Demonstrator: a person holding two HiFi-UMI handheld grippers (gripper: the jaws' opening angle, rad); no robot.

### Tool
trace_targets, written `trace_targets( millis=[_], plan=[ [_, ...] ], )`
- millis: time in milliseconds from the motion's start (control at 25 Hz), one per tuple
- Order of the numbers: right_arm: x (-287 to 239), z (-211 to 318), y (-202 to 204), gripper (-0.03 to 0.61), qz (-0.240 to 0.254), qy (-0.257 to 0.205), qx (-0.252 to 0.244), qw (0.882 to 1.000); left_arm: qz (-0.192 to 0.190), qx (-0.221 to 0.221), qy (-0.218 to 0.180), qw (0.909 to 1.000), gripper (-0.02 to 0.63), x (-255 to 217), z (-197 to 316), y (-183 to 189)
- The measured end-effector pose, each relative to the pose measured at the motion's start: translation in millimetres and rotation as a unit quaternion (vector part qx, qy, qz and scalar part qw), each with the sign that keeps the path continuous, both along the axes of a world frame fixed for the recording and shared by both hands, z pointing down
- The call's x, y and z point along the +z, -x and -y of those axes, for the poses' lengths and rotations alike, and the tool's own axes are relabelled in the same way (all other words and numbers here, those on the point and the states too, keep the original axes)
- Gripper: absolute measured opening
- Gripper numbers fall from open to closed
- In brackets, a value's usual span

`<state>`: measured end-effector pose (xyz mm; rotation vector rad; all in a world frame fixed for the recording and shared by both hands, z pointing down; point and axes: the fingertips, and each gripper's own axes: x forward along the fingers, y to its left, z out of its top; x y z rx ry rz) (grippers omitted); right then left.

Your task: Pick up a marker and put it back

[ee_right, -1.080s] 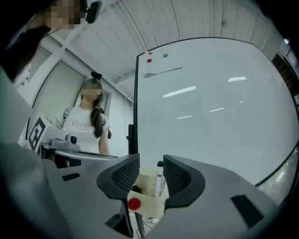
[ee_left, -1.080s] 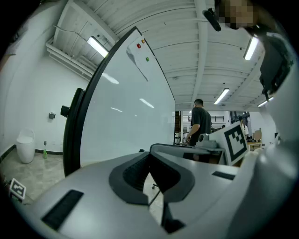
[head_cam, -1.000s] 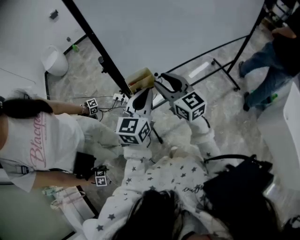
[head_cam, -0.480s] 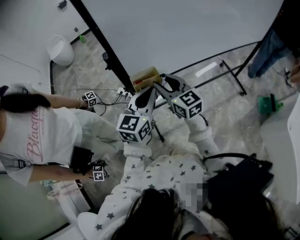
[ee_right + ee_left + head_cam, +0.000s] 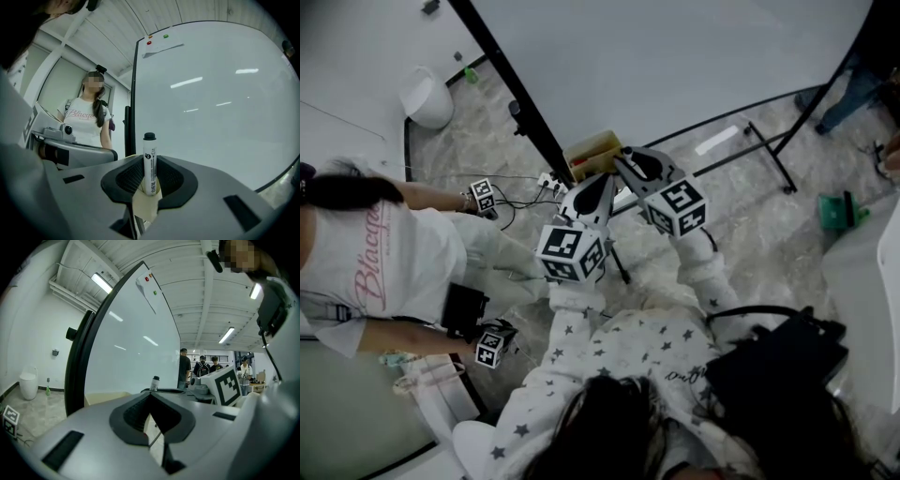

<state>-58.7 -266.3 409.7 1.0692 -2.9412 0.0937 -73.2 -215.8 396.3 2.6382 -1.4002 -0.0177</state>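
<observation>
Right gripper view shows my right gripper (image 5: 150,165) closing its fingers (image 5: 127,177) on the whiteboard marker (image 5: 149,152) standing upright in the tan box (image 5: 143,206), while my left gripper (image 5: 150,398) has its fingers together and empty, so I judge the pickup is only beginning, with the lift and the return not yet done.

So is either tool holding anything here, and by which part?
The right tool is closing its jaws on an upright marker, pads on its lower barrel, cap end up. The left tool holds nothing.

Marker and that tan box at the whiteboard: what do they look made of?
Marker: smooth plastic by the look, white printed barrel with a black cap. Tan box: probably cardboard or thin wood, matte, with flat thin walls; the views leave that open.
</observation>
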Motion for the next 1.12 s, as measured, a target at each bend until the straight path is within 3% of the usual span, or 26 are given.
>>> trace_targets(
  millis=[280,720,1120],
  plan=[
    [-22,-2,-1,0.081,0.013,-0.011,-0.003,1.000,0.005,-0.002,-0.006,1.0000,0.002,-8,-1,3],
    [-91,-33,-22,0.081,0.031,-0.046,0.001,0.998,0.015,0.017,-0.044,0.9988,0.002,-63,-25,-11],
    [-138,-59,-29,0.081,0.026,-0.072,-0.014,0.997,0.011,0.022,-0.053,0.9983,0.002,-92,-32,-13]
  ],
)
